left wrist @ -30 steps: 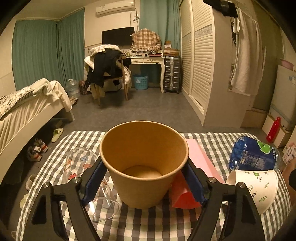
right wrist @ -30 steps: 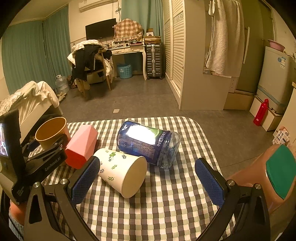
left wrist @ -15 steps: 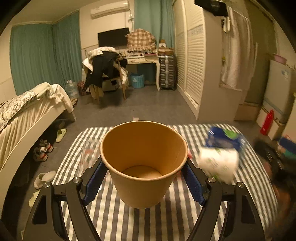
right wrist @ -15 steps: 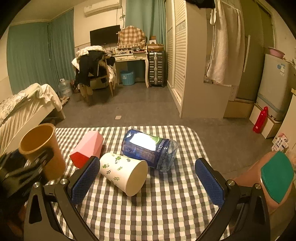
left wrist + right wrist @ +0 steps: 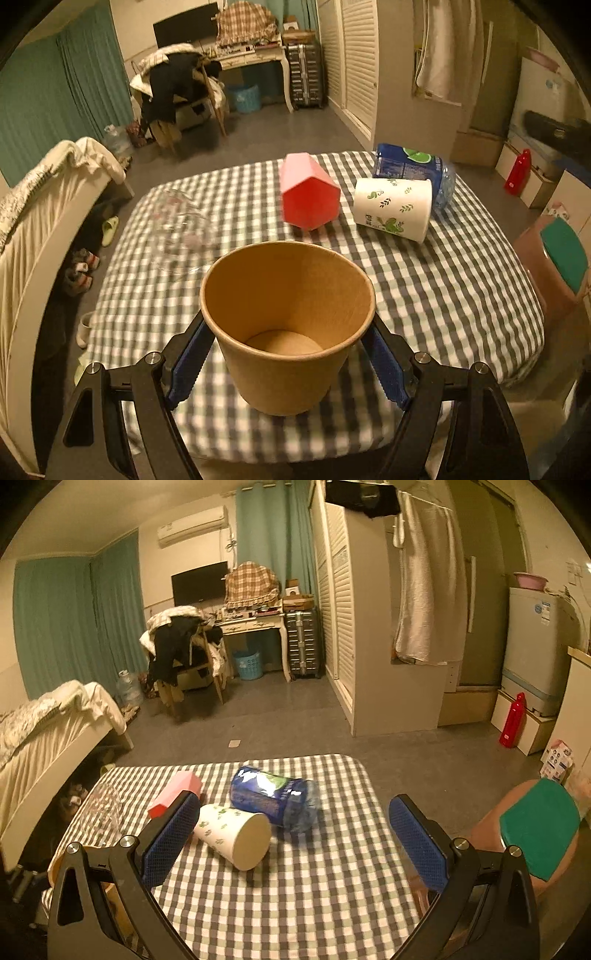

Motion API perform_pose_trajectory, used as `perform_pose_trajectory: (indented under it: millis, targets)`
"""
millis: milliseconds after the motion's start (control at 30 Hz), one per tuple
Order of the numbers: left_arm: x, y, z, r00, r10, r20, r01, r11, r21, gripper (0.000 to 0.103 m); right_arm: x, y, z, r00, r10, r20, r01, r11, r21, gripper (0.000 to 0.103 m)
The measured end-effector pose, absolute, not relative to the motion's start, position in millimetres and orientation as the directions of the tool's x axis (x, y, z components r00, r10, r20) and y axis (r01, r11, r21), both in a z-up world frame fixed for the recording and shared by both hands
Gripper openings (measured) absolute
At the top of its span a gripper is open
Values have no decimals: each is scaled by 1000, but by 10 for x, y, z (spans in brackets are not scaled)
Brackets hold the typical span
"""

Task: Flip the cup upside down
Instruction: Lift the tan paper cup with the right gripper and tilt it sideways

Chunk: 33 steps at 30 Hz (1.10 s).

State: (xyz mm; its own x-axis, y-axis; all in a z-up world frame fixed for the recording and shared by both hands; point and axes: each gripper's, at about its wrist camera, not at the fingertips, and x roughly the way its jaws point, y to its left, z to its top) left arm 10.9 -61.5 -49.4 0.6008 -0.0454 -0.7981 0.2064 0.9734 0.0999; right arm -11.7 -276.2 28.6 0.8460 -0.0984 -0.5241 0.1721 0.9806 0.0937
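Note:
My left gripper (image 5: 288, 354) is shut on a brown paper cup (image 5: 288, 325). The cup is upright with its mouth up, held above the near edge of the checked table (image 5: 443, 295). A white leaf-patterned paper cup (image 5: 391, 208) lies on its side at the right of the table; it also shows in the right wrist view (image 5: 232, 834). My right gripper (image 5: 291, 838) is open and empty, held above the table's near side, with the white cup just past its left finger.
A pink hexagonal box (image 5: 308, 192) and a blue-labelled plastic bottle (image 5: 410, 170) lie on the table near the white cup. A clear glass (image 5: 177, 232) lies at the left. A bed (image 5: 44, 221) stands left, a brown stool with a green top (image 5: 532, 834) right.
My left gripper has lifted the brown cup up and back toward the table's near edge. My right gripper has risen and pulled back; the table looks lower and farther.

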Motion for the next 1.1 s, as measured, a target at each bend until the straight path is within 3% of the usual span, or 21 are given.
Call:
perform_pose_trajectory:
  millis: [433, 767, 1100]
  targets:
    - [681, -707, -774, 635, -10, -773, 167, 978, 125, 81, -52, -3094, 202, 820, -136, -555, 238, 964, 116, 103]
    - [400, -696, -627, 679, -39, -733, 217, 965, 149, 92, -46, -2940, 210, 825, -132, -550, 206, 976, 74, 103]
    - [-129, -490, -292, 757, -31, -652, 124, 988, 97, 97, -380, -2632, 241, 867, -61, -494, 87, 996, 30, 103]
